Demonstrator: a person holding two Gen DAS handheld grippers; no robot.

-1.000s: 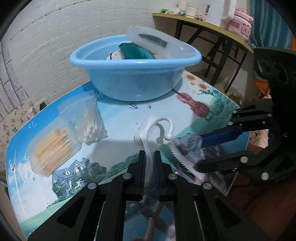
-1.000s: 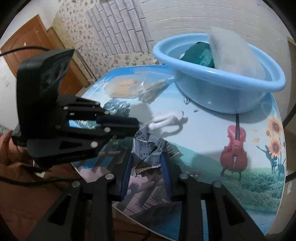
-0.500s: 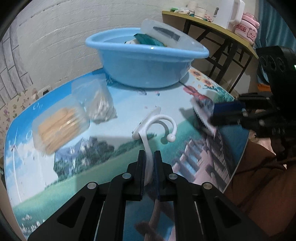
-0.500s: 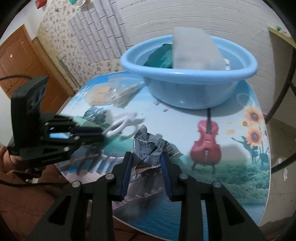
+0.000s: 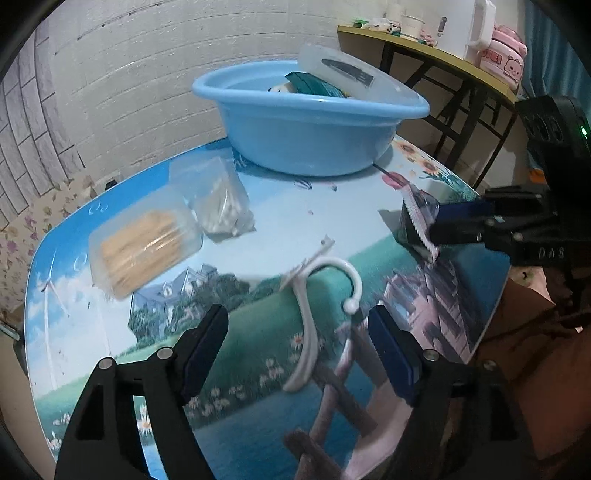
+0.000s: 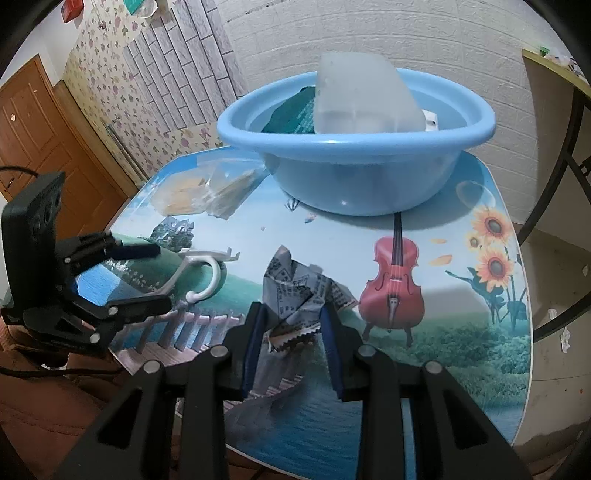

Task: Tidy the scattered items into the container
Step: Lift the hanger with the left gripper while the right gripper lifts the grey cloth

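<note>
Door right view only; left tongs opening around hook; right tongs gripping packet.

The table carries a printed picture with a red violin and sunflowers. Behind stands a side table with a white kettle. A brown door is at the left.

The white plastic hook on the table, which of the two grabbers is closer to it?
Left. The left gripper is opening, with the white hook between its pads and untouched. The right gripper is off to one side, clamped on a crumpled packet.
</note>
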